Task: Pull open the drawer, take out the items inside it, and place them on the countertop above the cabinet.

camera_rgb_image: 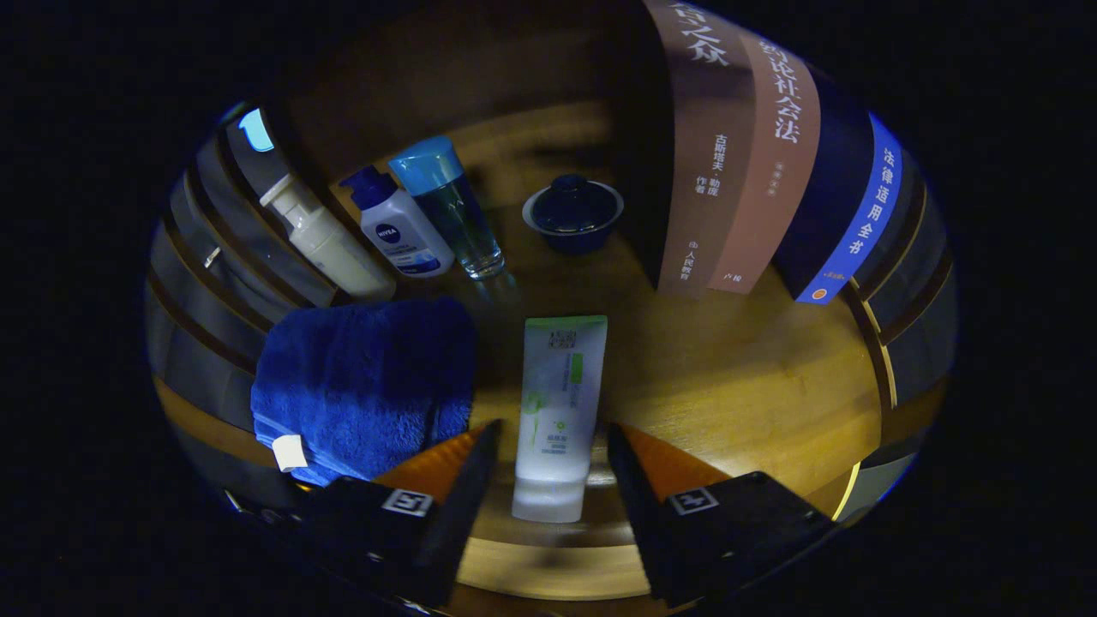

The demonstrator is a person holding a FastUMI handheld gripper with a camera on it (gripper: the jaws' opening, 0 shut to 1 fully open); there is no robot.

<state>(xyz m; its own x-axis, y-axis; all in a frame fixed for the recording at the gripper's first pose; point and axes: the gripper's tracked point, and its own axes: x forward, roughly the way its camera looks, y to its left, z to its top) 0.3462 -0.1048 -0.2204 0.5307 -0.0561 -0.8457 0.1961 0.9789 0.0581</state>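
Gripper view, single frame, dim light. My gripper (548, 467) is spread wide, its two fingers standing either side of a white tube (559, 416) with a green band at the far end. I see a clear gap between each finger and the tube, so nothing is clamped. The tube lies flat on the wooden bench (754, 403), lengthwise along my line of sight, its near end between the fingers and close to the bench's front edge.

Just left of the tube, toward the front left corner of the bench, lies a folded blue towel (364, 386) with a small white tag (289, 452) at its near corner. The towel's right edge sits just beside the tube; I cannot tell whether they touch.

Beyond the towel, along the left side of the bench, three containers stand in a row: a cream pump bottle (330, 244) nearest the left edge, then a white bottle (403, 231) with a dark blue cap, then a clear bottle (454, 218) with a light blue cap. They stand close together.

Further back, near the middle of the bench, sits a small dark blue lidded bowl (572, 214), apart from the bottles.

On the right side toward the back stand upright books (746, 163): brownish spines, and a dark one with a blue band.
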